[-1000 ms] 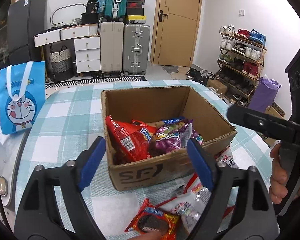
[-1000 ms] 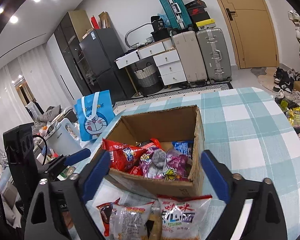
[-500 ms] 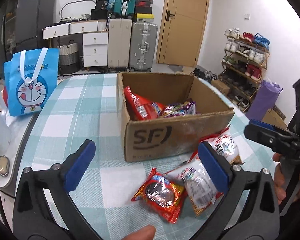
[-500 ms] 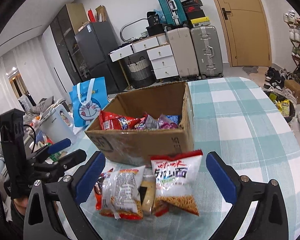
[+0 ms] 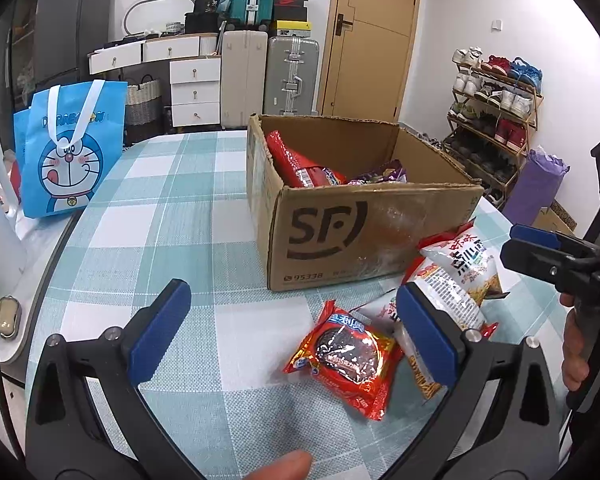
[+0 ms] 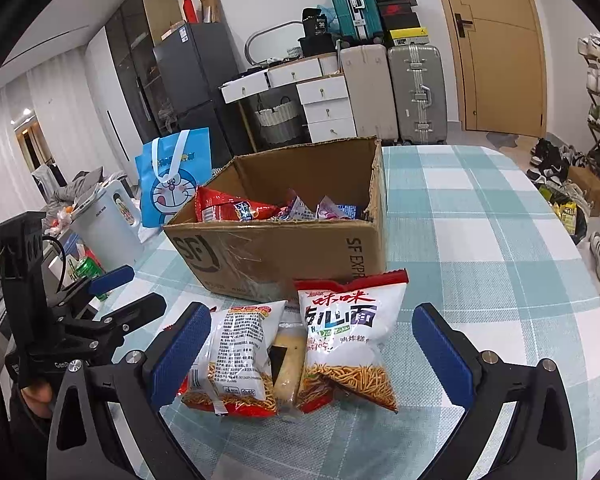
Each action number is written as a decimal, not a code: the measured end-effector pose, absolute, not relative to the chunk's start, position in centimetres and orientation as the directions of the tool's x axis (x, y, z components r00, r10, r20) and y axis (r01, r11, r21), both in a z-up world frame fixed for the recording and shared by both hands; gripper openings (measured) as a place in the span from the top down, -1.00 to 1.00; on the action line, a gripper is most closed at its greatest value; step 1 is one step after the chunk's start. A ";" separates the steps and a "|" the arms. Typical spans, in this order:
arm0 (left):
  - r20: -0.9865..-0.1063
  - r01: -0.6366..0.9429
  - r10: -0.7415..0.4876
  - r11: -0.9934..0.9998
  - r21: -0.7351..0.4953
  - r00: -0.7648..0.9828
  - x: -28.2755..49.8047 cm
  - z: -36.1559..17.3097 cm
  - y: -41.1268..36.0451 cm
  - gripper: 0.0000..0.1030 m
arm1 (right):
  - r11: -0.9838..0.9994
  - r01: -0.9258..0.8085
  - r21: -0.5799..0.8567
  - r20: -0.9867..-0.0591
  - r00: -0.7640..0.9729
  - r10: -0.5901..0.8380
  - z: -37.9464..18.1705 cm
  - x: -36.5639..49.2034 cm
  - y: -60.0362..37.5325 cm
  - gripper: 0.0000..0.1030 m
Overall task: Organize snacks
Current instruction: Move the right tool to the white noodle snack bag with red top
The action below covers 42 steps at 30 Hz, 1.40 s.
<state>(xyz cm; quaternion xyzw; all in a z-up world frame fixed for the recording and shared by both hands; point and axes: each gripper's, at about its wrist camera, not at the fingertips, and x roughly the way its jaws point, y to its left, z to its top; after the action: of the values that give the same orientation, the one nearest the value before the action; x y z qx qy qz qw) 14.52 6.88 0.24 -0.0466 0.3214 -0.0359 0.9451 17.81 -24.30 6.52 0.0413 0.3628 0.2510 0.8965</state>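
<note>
Snack packets [image 6: 300, 344] lie loose on the desk [image 5: 172, 208] just before the half-filled cardboard box [image 5: 364, 232], while left gripper [image 5: 296, 334] and right gripper [image 6: 312, 344], both wide open and empty, hang over them, evidently choosing one to box.

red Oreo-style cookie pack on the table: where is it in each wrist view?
Left wrist: the red cookie pack lies flat on the checked tablecloth, lower centre-right, in front of the cardboard box, left of the white noodle bags.
Right wrist: not visibly in it; at most hidden behind the noodle bags.
Shared landmark: the cardboard box with the SF logo.
</note>
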 end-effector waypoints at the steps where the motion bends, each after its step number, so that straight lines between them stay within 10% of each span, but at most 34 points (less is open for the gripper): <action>1: -0.603 0.036 -0.095 0.993 -0.110 0.792 14.5 0.2 6.9 -0.99 | 0.871 -0.420 0.255 -0.633 0.608 0.479 6.5 17.8 -24.2 -0.99; 42: -0.640 0.014 -0.059 0.997 -0.075 0.766 15.4 -2.1 6.4 -0.99 | 0.910 -0.330 0.250 -0.795 0.467 0.388 0.4 20.4 -24.1 -0.99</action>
<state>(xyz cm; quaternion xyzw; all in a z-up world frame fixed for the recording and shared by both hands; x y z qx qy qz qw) 15.44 6.41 -2.06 -0.0329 0.3413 -0.0196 0.9392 20.43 -24.12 0.43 0.0307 0.4720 0.2095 0.8558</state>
